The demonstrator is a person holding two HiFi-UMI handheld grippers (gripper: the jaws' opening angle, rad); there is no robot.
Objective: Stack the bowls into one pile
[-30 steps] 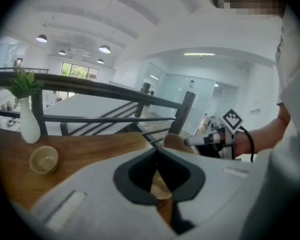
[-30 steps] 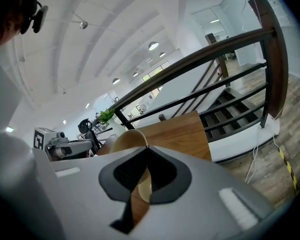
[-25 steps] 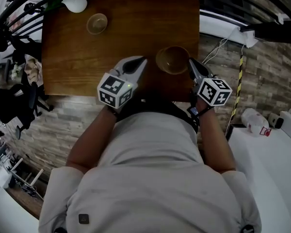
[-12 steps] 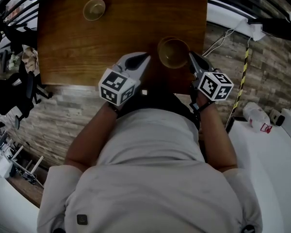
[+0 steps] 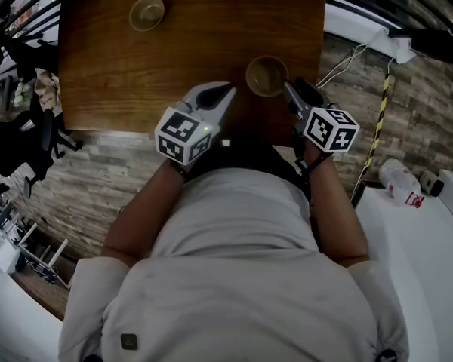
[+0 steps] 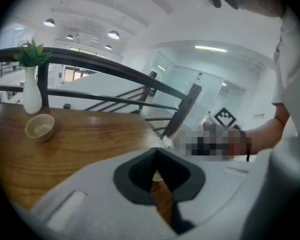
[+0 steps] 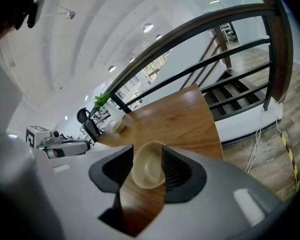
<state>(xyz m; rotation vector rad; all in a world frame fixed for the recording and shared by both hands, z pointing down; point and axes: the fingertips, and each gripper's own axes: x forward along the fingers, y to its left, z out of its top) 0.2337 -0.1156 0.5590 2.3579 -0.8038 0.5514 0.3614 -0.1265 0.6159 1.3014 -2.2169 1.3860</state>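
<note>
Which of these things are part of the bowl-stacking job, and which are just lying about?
For the job: near bowl; far bowl.
Just lying about: white vase with plant; black office chair; white cable on the floor.

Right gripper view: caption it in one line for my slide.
Right tool, jaws just opened, with a tan bowl standing between them on the wooden table.

Wood bench (image 5: 189, 44) on a stone-pattern floor (image 5: 98, 179). Black railing (image 6: 115, 71) along the far edge. White ceiling with round lights (image 6: 113, 34). White surface (image 5: 426, 247) near right.
</note>
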